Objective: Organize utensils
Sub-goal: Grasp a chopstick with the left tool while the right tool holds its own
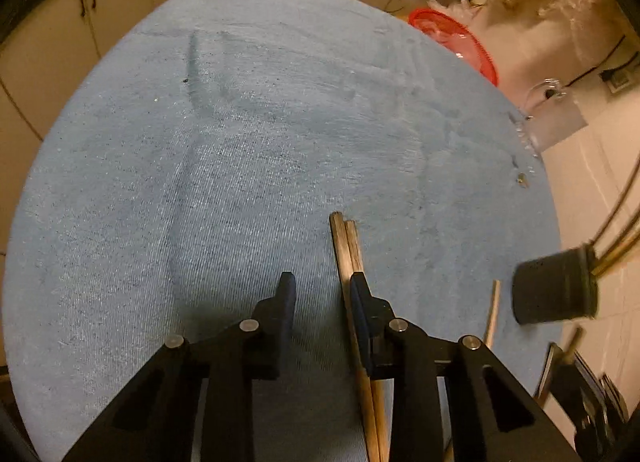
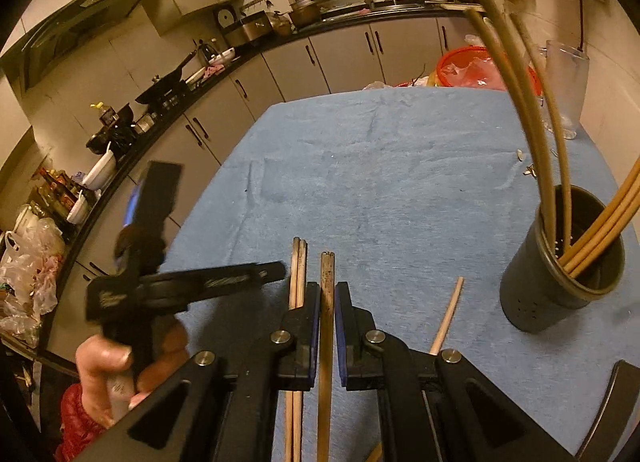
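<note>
Landmark: dark utensil holder (image 2: 560,262), standing upright on the blue cloth (image 2: 400,182) covering the counter, near its right edge.
Holder contents: several long chopsticks (image 2: 592,238) leaning out of it, some w/ tips arcing up toward the top of the right wrist view.
R gripper (image 2: 328,298): sitting left of the holder, jaws pressing together on a single chopstick (image 2: 327,274); stick is running lengthwise btwn the pads, end poking out past the fingertips.
L gripper (image 1: 322,294): jaws standing apart w/ a clear gap. A pair of chopsticks (image 1: 346,242) is lying right against the inner face of its right finger; cannot tell if the pad is pressing them. Left finger is touching nothing.
L gripper in R view: showing as a blurred black tool (image 2: 192,286), farther left of the holder, w/ a hand (image 2: 116,366) gripping its handle.
Loose chopstick (image 2: 448,314): lying on the cloth btwn the R gripper and the holder, apart from both.
Beyond holder: clear glass (image 2: 566,90) and red basin (image 2: 480,66) at the counter's far end.
</note>
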A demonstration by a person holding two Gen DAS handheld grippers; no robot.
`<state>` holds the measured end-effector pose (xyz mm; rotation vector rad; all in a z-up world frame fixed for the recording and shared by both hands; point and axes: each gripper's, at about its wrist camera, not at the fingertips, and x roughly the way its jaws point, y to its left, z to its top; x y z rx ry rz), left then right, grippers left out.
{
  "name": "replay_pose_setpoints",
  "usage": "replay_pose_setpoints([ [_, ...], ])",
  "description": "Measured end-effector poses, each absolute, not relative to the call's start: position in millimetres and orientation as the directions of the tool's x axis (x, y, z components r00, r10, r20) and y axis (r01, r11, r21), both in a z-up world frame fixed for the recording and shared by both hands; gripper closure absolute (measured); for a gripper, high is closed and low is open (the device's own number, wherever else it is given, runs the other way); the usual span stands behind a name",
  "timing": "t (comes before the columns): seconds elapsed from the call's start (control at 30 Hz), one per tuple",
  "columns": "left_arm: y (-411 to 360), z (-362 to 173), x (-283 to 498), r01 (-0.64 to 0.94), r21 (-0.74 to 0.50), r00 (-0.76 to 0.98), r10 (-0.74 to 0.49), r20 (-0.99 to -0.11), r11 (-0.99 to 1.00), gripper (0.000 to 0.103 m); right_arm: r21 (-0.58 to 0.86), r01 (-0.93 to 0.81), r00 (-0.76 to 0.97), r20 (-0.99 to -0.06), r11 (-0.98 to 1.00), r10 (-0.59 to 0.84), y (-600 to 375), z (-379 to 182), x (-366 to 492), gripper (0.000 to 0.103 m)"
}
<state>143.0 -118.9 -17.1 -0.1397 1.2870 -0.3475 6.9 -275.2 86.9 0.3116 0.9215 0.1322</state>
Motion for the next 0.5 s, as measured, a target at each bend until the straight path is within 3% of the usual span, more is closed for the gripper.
replay_pose_setpoints([
  [0.2,-137,-15,145,0.19,-0.196,0.265,-0.243,-0.933,0.962,0.076,0.335,0.024,0.607,-0.753,0.942,0.253,-284,87,1,0.095],
  [0.3,-139,-16,150,0.158,-0.09,0.289,-0.133,-0.948,0.983,0.079,0.342,0.022,0.609,-0.75,0.939,0.259,-287,88,-1,0.095],
  [0.5,-142,-16,158,0.145,-0.175,0.241,-0.206,-0.948,0.974,0.081,0.353,0.032,0.614,-0.745,0.935,0.26,-289,86,-1,0.095],
])
